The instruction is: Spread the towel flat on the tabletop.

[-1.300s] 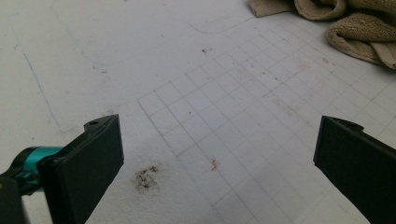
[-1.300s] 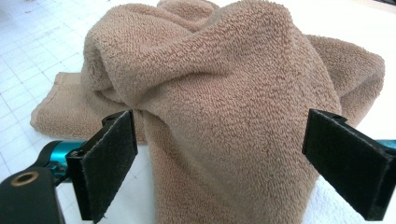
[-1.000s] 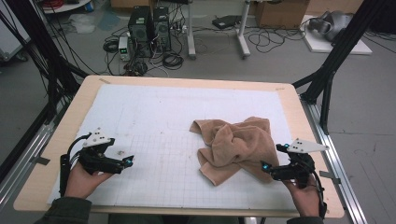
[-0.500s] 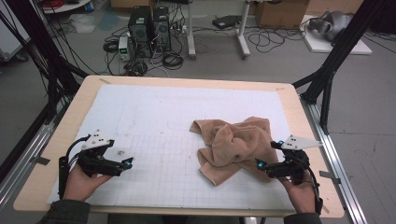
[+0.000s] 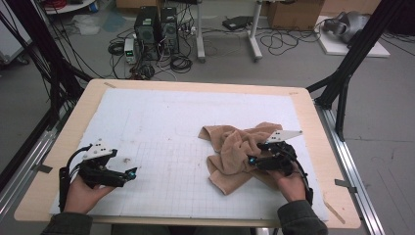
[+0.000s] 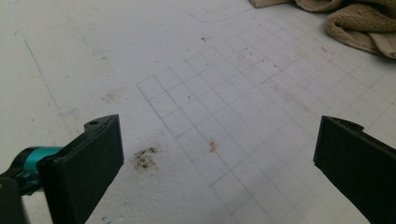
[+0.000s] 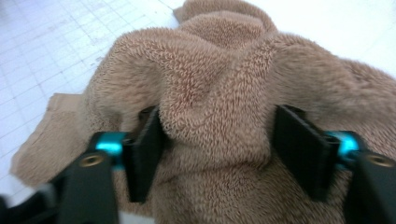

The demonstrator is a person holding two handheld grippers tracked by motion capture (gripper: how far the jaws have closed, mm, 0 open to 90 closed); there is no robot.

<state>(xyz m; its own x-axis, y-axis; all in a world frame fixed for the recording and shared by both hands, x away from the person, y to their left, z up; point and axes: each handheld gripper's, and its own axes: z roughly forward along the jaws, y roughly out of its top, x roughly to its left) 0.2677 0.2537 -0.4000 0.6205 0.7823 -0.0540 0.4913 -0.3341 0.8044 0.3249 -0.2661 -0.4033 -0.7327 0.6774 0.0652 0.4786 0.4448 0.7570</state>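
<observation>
A crumpled tan towel (image 5: 234,149) lies on the right half of the white gridded mat (image 5: 166,117). My right gripper (image 5: 252,160) has pushed into its right side. In the right gripper view a thick fold of the towel (image 7: 215,93) bulges between the two jaws of that gripper (image 7: 217,149), which stand apart and touch it on both sides. My left gripper (image 5: 131,173) rests low over the mat at the near left, well away from the towel. Its jaws (image 6: 219,163) are wide open over bare mat. The towel's edge (image 6: 359,28) shows far off at that view's top right.
The mat covers a wooden table (image 5: 195,85) with dark frame posts at its back corners. Small dirt marks (image 6: 145,157) dot the mat near the left gripper. Computers and cables sit on the floor beyond the far edge.
My right gripper has moved left from the towel's right edge onto the towel, and a fold now sits between its jaws. The left gripper has barely moved.
</observation>
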